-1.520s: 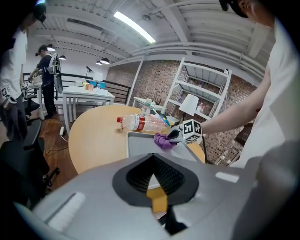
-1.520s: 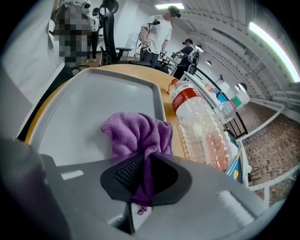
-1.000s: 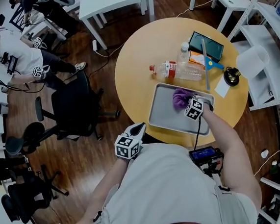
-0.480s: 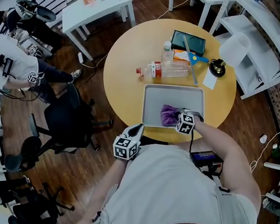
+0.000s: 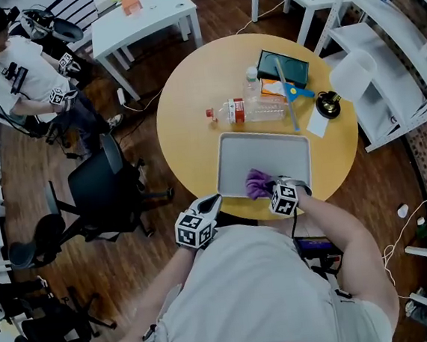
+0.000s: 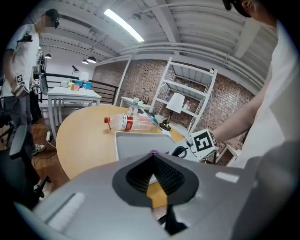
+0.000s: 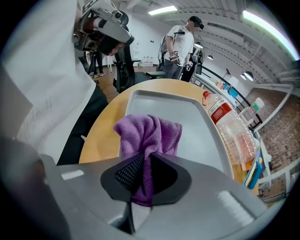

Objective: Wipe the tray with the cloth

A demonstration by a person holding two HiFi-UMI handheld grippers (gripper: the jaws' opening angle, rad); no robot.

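While the right gripper [image 7: 147,161] clamps a bunched purple cloth [image 7: 149,131] between its jaws, the wad presses onto the grey tray [image 5: 268,150] at its near edge, a little left of the middle. Gathering the cloth into a lump rather than spreading it flat gives a firm pad under the jaw tips. That way the pressure lands on the tray floor, and the fabric is unlikely to slip out during a stroke. The tray lies on the round wooden table [image 5: 185,109], close to the person's side, which puts all of it within easy reach of the right arm. The left gripper [image 5: 210,201] hangs off the table edge near the person's body, jaws pressed together on nothing. It seems parked out of the way, so nothing steadies the tray. A plastic bottle [image 5: 253,110] lies on its side just beyond the far rim, apart from the tray. Most of the tray floor beyond the cloth shows bare, so the wiping looks under way. A hard push could slide the unheld tray toward the bottle.
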